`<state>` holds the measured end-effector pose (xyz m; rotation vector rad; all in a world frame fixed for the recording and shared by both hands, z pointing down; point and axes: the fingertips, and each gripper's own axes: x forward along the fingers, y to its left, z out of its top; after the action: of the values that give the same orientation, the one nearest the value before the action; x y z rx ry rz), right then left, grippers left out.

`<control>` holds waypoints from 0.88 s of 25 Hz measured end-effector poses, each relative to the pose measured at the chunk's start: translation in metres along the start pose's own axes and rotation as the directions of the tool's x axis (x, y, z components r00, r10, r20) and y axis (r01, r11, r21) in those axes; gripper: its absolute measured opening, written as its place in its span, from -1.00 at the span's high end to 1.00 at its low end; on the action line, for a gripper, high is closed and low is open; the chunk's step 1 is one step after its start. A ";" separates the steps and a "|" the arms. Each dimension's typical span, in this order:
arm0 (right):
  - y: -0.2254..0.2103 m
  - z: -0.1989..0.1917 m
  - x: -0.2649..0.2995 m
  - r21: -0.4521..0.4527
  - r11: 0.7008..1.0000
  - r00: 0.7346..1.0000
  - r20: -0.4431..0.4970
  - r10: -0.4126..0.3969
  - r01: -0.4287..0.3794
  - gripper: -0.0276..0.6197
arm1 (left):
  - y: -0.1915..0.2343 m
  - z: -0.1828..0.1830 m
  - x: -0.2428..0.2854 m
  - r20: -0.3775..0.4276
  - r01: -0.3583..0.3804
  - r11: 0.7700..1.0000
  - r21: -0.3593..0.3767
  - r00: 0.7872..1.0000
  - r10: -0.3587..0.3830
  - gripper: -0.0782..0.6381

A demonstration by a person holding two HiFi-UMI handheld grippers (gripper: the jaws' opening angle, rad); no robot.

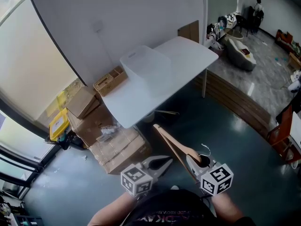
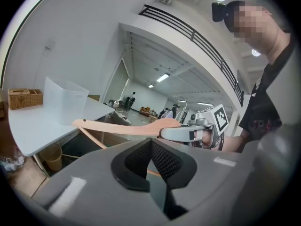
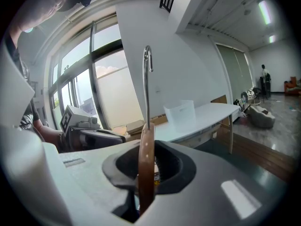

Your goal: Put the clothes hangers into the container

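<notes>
A wooden clothes hanger with a metal hook is clamped in my right gripper, which is shut on the middle of it. One arm of the hanger points up toward the white table. A clear plastic container stands on that table, well ahead of both grippers. My left gripper hovers just left of the hanger, its jaws shut with nothing between them. In the left gripper view the hanger crosses in front, with the right gripper on it.
A wicker basket sits on the table's left corner. Cardboard boxes are stacked on the floor below the table's left end. A wooden partition runs along the right. The wall stands right behind the table.
</notes>
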<state>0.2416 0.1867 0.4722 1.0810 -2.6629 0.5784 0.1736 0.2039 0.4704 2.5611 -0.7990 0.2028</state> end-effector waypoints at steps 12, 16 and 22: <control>-0.008 0.016 0.024 -0.008 1.000 1.000 0.009 -0.025 0.026 0.74 | 0.028 0.016 0.005 0.022 0.021 1.000 -0.005 1.000 -0.021 0.76; -0.010 0.024 0.041 -0.014 0.999 0.999 0.014 -0.051 0.051 0.74 | 0.047 0.022 0.003 0.026 0.042 0.999 -0.004 0.999 -0.042 0.76; -0.008 0.041 0.067 -0.014 0.997 0.997 0.010 -0.074 0.074 0.74 | 0.077 0.044 -0.002 0.030 0.063 0.998 0.008 0.998 -0.063 0.76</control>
<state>0.1980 0.1219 0.4604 1.1757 -2.6177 0.5408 0.1281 0.1281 0.4597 2.5973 -0.7279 0.1475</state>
